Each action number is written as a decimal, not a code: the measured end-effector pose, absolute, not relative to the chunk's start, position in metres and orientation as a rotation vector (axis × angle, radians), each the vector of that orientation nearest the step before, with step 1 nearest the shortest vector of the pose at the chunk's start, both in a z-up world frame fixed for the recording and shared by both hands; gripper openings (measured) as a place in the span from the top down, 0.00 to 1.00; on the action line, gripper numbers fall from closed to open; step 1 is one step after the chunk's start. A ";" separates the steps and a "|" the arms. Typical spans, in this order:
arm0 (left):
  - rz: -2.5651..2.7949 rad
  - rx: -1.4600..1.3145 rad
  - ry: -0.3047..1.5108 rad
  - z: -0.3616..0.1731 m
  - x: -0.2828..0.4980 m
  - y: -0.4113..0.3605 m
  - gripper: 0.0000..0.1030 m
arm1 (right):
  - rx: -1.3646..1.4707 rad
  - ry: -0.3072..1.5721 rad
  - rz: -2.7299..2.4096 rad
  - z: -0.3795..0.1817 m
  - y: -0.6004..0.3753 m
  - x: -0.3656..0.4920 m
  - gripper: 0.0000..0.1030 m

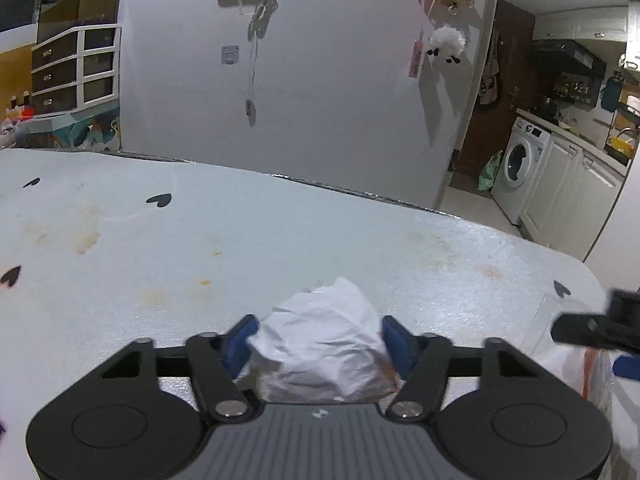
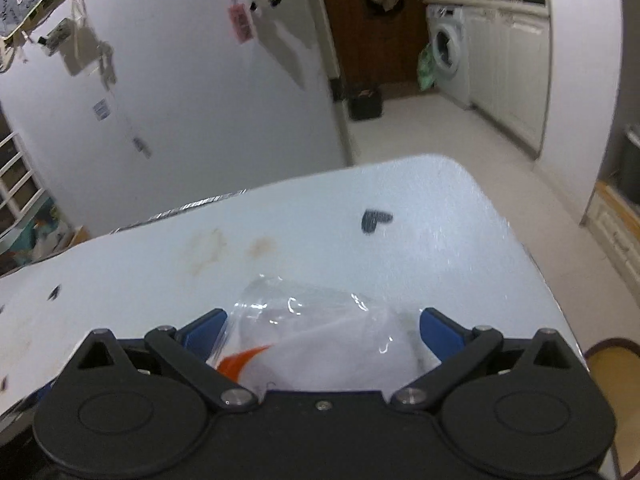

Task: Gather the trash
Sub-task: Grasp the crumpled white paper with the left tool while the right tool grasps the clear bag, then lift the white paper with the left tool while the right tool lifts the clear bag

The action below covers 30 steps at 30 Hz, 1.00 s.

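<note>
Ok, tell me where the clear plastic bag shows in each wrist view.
Left wrist: clear plastic bag at far right edge, beside the right gripper.
Right wrist: bottom centre, between the blue fingers.
Shared landmark: washing machine.

Clear plastic bag (image 2: 320,332) between tool (image 2: 320,326) fingers

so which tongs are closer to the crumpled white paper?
Left. The left tongs have the crumpled white paper between their blue pads, apparently gripped. The right tongs sit off to its right, around the clear plastic bag.
</note>
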State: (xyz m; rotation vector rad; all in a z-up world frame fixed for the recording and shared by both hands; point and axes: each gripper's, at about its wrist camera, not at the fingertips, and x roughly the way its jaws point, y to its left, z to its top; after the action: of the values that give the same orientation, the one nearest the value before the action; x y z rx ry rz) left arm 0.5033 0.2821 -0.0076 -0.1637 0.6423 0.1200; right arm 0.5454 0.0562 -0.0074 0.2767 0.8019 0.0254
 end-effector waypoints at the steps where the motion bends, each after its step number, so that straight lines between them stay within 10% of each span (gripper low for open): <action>1: 0.115 -0.165 0.641 -0.007 0.503 0.282 0.44 | 0.292 0.816 0.054 -0.006 0.052 0.542 0.05; 7: 0.070 -0.163 0.643 -0.007 0.504 0.277 0.51 | 0.264 0.862 0.196 0.000 0.039 0.522 0.22; 15: -0.008 -0.150 0.635 -0.004 0.504 0.260 0.52 | 0.236 0.857 0.321 0.022 0.018 0.495 0.75; 30: -0.084 -0.181 0.598 0.006 0.499 0.249 0.52 | 0.260 0.827 0.426 0.067 -0.031 0.446 0.91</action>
State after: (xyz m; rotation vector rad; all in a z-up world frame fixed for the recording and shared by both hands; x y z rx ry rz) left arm 0.4994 0.2494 0.0056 -0.1813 0.5976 -0.0841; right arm 0.4459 -0.0308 0.0671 0.2596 0.8269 0.4259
